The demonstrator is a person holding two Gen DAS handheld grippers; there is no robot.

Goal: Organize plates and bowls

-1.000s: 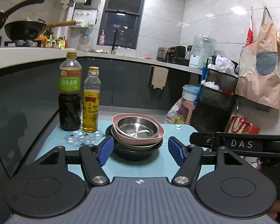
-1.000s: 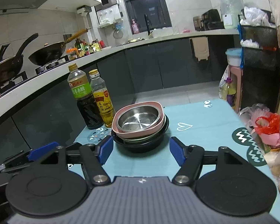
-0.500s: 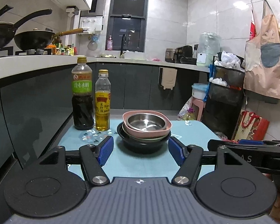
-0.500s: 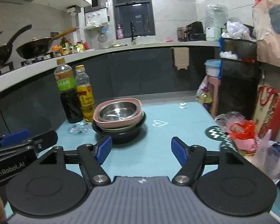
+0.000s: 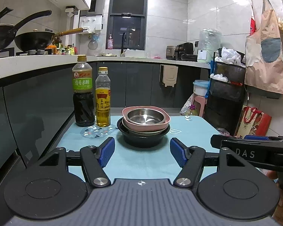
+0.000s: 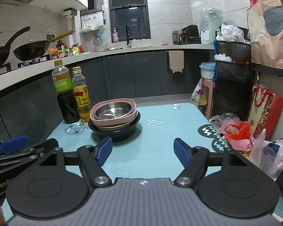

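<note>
Nested stack of dishes sits on the teal-covered counter (image 5: 141, 162), toward its far left, just right of two bottles: dark vinegar bottle (image 5: 82, 92) and yellow oil bottle (image 5: 103, 98). Order top to bottom: steel bowl (image 5: 145, 115) inside pink square dish (image 5: 146, 124), a thin greenish rim below that, all in a black bowl (image 5: 143, 138).

Left hand-held gripper (image 5: 142, 151): jaws spread wide, empty, near side of the stack and not touching it. Right hand-held gripper (image 6: 143, 151): also spread, empty, aimed right of the stack at bare mat.

Handling, judged: steel bowl is light, rigid and slick; pinch its rim across the wall, or it may slip. Pink dish looks like stiff plastic. The black bowl's material is unclear; it may be heavier and may chip. Lift one piece at a time and steady the stack.
</note>
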